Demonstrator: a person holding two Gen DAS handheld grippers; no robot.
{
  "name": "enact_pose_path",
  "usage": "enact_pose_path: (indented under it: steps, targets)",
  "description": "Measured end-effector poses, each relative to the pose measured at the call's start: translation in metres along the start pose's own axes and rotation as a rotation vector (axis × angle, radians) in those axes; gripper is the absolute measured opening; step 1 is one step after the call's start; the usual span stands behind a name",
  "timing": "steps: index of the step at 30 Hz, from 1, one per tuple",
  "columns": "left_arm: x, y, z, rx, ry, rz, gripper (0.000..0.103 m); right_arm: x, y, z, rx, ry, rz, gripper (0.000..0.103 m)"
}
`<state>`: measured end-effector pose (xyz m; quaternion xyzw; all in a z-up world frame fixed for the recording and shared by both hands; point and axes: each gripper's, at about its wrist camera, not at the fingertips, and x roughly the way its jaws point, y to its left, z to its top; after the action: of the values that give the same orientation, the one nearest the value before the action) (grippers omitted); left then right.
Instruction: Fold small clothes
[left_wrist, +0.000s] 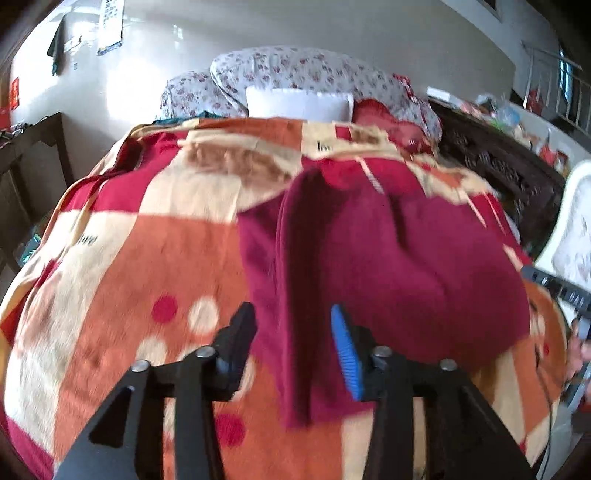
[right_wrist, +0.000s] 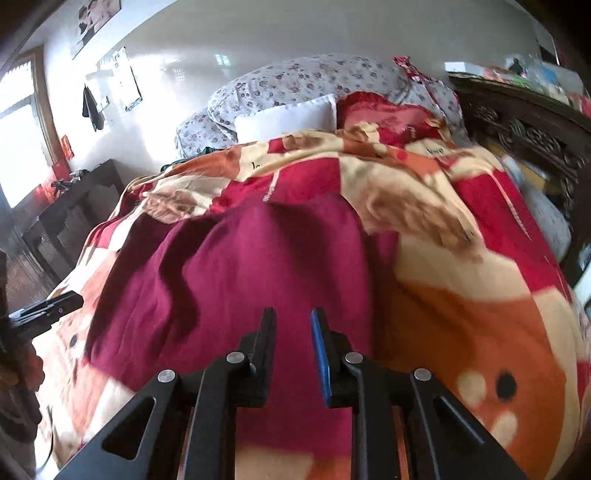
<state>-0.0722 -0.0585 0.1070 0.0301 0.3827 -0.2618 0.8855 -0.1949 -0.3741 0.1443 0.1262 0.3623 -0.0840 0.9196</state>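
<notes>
A maroon garment (left_wrist: 388, 258) lies partly folded on the patterned blanket (left_wrist: 129, 258) covering the bed. The left gripper (left_wrist: 293, 332) hovers above its near edge with jaws parted and nothing between them, while the right gripper (right_wrist: 293, 332) hangs over the cloth, jaws only slightly apart and empty. The soft, uneven blanket could let the loose fold slide open, and a low pinch might catch the blanket along with the garment.

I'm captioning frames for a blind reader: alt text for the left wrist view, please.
A dark red garment lies on a patterned orange, cream and red blanket, below the open, empty left claw. Floral bedding is piled behind.
</notes>
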Motion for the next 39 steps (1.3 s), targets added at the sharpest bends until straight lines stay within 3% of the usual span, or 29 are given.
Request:
enact_pose_path:
  steps: [8, 10, 12, 14, 18, 25, 28, 34, 39]
  targets:
    - [0.080, 0.002, 0.060, -0.091, 0.008, 0.102, 0.050, 0.074, -0.003, 0.042, -0.001, 0.042, -0.071, 0.022]
    - [0.100, 0.010, 0.065, -0.102, 0.033, 0.145, 0.050, 0.091, -0.015, 0.047, 0.007, 0.048, -0.137, 0.032]
    - [0.119, 0.021, 0.064, -0.109, 0.066, 0.192, 0.053, 0.100, -0.028, 0.049, 0.031, 0.039, -0.160, 0.033]
    - [0.132, 0.036, 0.058, -0.164, 0.099, 0.154, 0.056, 0.103, -0.034, 0.049, 0.049, 0.034, -0.178, 0.033]
    - [0.130, 0.046, 0.048, -0.211, 0.083, 0.127, 0.064, 0.089, -0.028, 0.052, 0.065, 0.029, -0.199, 0.036]
    - [0.107, 0.041, 0.043, -0.196, 0.069, 0.133, 0.063, 0.052, 0.041, 0.053, -0.027, -0.020, -0.041, 0.043]
    - [0.092, 0.041, 0.039, -0.196, 0.052, 0.141, 0.063, 0.061, 0.082, 0.050, -0.100, 0.013, 0.040, 0.043]
    - [0.068, 0.049, 0.020, -0.202, 0.041, 0.189, 0.064, 0.088, 0.145, 0.045, -0.255, 0.030, 0.091, 0.041]
    - [0.061, 0.061, 0.005, -0.215, 0.045, 0.175, 0.064, 0.116, 0.174, 0.052, -0.273, 0.049, 0.124, 0.040]
